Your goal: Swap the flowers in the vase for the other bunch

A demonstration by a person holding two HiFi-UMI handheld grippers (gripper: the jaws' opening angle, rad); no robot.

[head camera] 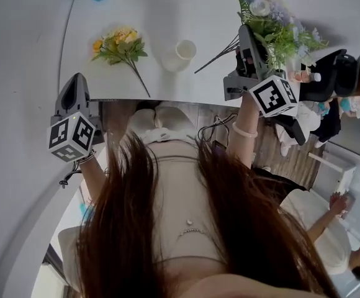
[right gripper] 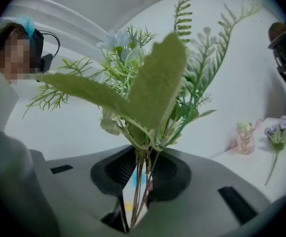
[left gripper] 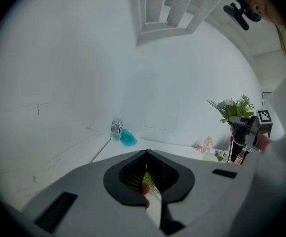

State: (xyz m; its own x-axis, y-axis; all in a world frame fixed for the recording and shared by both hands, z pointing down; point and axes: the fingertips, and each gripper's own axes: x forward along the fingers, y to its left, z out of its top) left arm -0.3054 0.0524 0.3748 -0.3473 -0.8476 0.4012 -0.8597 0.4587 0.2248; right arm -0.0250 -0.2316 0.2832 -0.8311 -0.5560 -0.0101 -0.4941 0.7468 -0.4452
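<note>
My right gripper [head camera: 245,41] is shut on the stems of a bunch with blue and white flowers and green fronds [head camera: 273,20], held in the air over the table's right end; its stems [head camera: 217,56] trail down to the left. In the right gripper view the stems [right gripper: 142,179] run between the closed jaws and the leaves [right gripper: 153,88] fill the view. A white vase [head camera: 179,56] stands empty at mid-table. A yellow bunch [head camera: 121,44] lies on the table to its left. My left gripper [head camera: 76,84] is shut and empty by the table's front left edge.
The white table [head camera: 167,11] has a clear bottle [left gripper: 116,128] and a teal object [left gripper: 128,138] at its far corner. A small bottle [right gripper: 245,137] and a single purple flower [right gripper: 279,135] lie on a surface at right. People [head camera: 354,82] sit beyond the table's right end.
</note>
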